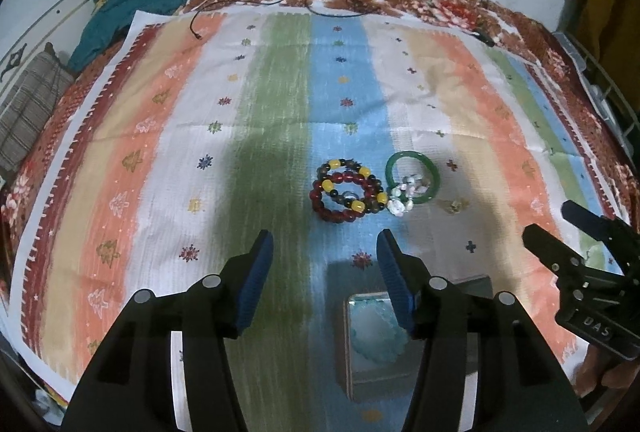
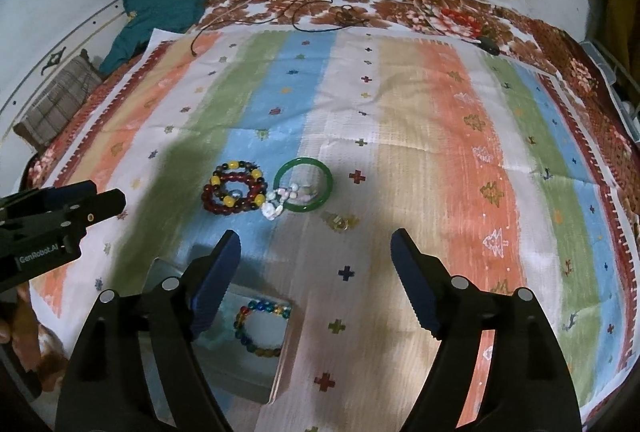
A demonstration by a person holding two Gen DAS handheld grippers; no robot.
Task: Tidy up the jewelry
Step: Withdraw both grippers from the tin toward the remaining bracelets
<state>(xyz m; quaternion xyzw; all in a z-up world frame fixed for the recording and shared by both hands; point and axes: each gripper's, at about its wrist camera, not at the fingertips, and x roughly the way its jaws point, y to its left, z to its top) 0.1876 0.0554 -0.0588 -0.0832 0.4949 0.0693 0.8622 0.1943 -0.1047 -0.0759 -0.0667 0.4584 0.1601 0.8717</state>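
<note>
Green bangle (image 2: 304,185) flat, beside overlapping beaded bracelets (image 2: 234,187).

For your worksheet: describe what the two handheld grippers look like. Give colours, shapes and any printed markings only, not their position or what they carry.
Both the left gripper and right gripper are matte black, with angular linkage arms joined by round silver pivot pins. Their jaws end in dark blue pads with ridged faces. Seen from the side, the left body reads "GenRobot.AI" in white; the right carries white letters like "DAS". No cables or sleeves show.
</note>
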